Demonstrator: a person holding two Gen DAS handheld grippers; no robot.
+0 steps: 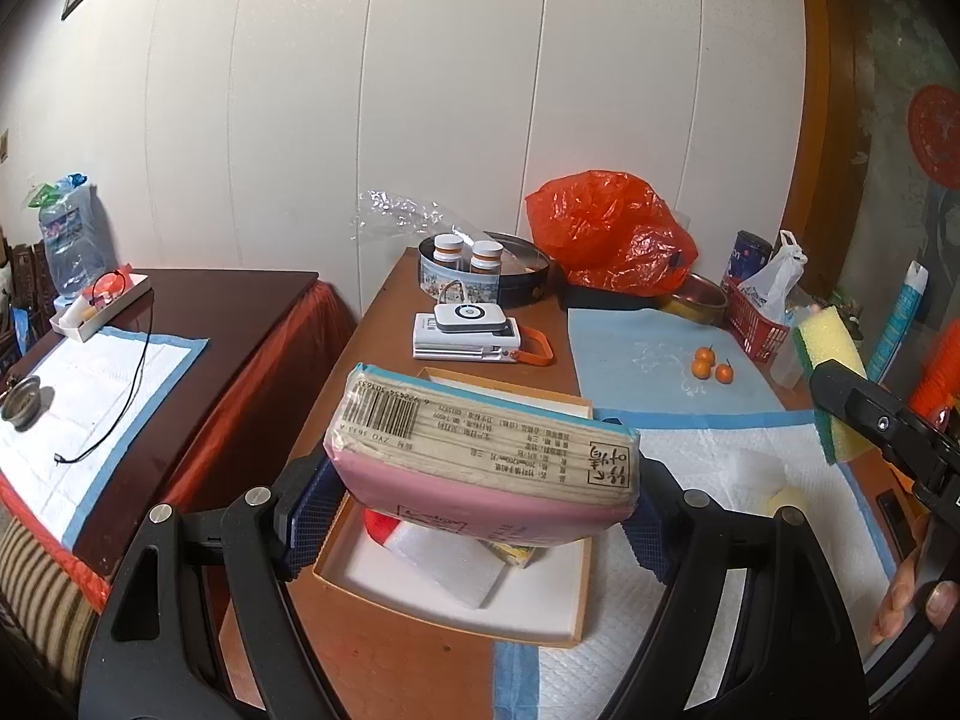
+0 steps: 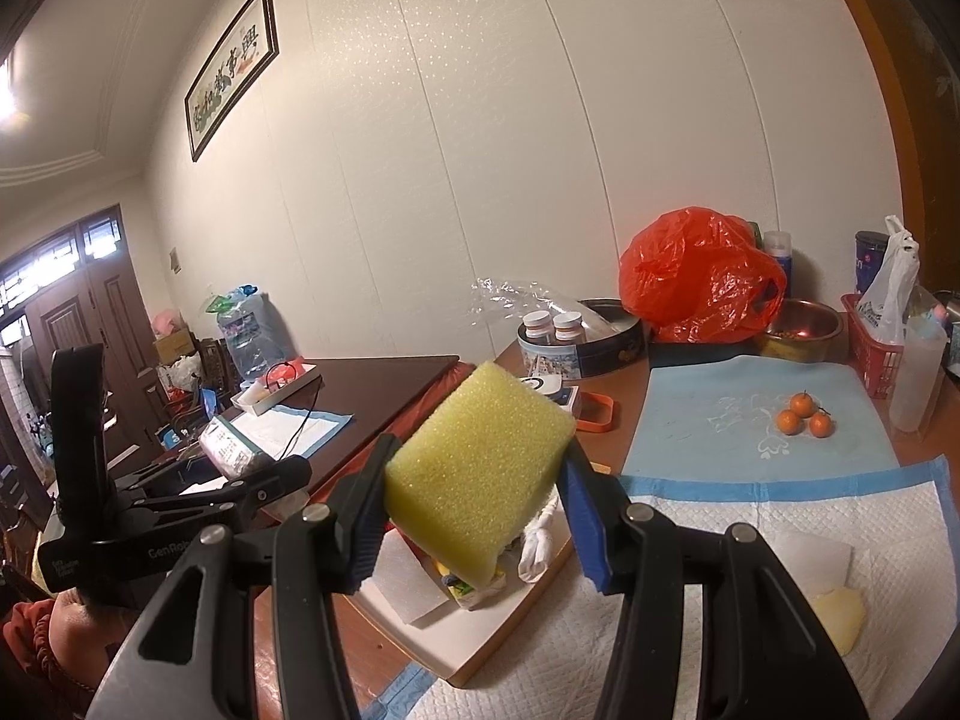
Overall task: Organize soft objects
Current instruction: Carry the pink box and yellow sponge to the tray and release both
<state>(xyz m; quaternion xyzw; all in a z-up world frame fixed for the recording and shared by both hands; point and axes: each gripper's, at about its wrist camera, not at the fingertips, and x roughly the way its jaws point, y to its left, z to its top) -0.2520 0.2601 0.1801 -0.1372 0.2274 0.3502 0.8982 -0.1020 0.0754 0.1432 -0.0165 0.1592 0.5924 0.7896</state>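
Observation:
My left gripper [image 1: 474, 516] is shut on a pink tissue pack [image 1: 480, 450] with a barcode, held above the open orange-rimmed box [image 1: 444, 612]. In the box lie a white foam piece [image 1: 444, 570] and a small colourful pack. My right gripper [image 2: 474, 516] is shut on a yellow sponge [image 2: 480, 480] with a green scouring side, held above the same box [image 2: 480, 630]. The sponge also shows at the right edge of the left wrist view [image 1: 831, 360]. The left gripper with the tissue pack [image 2: 228, 450] shows at the left of the right wrist view.
White and blue pads [image 1: 750, 468] cover the table. Behind stand a power bank stack [image 1: 468, 336], a round tin with bottles [image 1: 480, 276], a red plastic bag [image 1: 606, 234], three small oranges [image 1: 711, 366], a metal bowl and a red basket [image 1: 753, 324]. A yellow piece [image 2: 840, 618] lies on the pad.

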